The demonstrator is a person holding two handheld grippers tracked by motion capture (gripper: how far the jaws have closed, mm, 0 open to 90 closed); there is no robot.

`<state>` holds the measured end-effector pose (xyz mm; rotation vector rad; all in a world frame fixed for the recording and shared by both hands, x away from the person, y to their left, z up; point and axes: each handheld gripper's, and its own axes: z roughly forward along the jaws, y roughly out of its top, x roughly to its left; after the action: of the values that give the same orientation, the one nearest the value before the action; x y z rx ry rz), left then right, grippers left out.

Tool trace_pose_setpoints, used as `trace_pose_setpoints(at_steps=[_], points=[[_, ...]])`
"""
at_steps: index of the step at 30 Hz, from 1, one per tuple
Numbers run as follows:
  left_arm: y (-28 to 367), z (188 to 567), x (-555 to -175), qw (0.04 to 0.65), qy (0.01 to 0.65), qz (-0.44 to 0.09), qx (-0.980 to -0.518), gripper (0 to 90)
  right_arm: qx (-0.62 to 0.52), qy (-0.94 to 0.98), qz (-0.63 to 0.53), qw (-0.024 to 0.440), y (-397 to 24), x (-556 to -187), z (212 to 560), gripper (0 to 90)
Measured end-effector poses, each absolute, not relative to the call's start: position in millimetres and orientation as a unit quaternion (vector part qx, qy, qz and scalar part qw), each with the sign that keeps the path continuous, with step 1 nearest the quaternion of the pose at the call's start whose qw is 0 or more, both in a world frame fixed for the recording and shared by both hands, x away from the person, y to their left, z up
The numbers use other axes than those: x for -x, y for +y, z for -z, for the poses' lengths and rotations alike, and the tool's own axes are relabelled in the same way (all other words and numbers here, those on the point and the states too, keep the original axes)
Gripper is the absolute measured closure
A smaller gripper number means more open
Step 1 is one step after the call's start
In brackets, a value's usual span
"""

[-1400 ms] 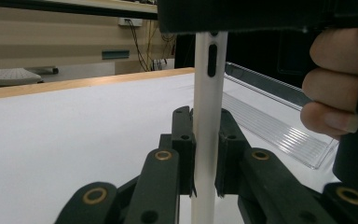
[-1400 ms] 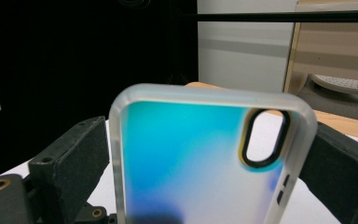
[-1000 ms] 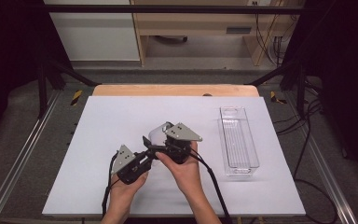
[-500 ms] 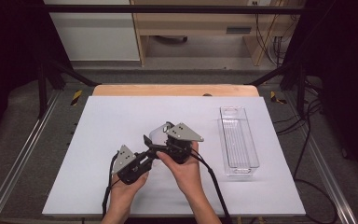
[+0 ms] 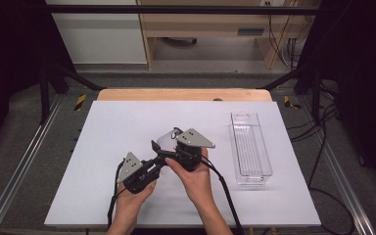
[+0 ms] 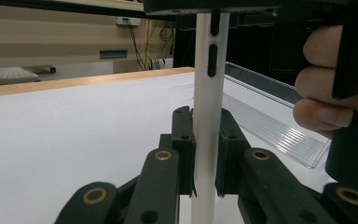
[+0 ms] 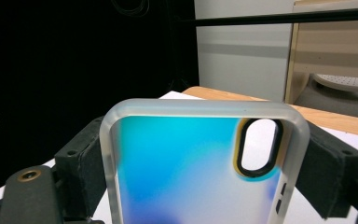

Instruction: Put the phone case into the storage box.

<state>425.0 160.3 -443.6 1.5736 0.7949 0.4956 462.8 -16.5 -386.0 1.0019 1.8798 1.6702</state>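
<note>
Phone case [image 7: 200,172] held above desk [image 5: 112,127], between both grippers. Left gripper [image 6: 205,154] fingers closed on thin edge. Right gripper [image 7: 200,158] fingers, just closing, now clamp side rims. Long axis upright. Clear tray [image 5: 249,147] lies right, nearer right hand.

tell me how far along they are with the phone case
Done: the phone case is off the table, clamped thin-edge in the left tongs. In hand: the right tongs have just been closing across its width, and their pads now press both side edges. Left, at a guess: it probably goes into the empty clear tray, which stands apart to the right.
</note>
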Motion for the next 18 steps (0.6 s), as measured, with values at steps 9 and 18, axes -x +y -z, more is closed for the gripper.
trace_pose_setpoints(at_steps=[9, 18], points=[[160.3, 445.2, -425.7, 0.608, 0.345, -0.214, -0.682, 80.6, -0.366, 0.682, -0.597, 0.211, -16.6, -463.9, 386.2, 17.0], [159.5, 446.6, -426.1, 0.607, 0.345, -0.212, -0.684, 80.6, -0.37, 0.688, -0.59, 0.202, -18.2, -465.7, 385.8, 17.3]])
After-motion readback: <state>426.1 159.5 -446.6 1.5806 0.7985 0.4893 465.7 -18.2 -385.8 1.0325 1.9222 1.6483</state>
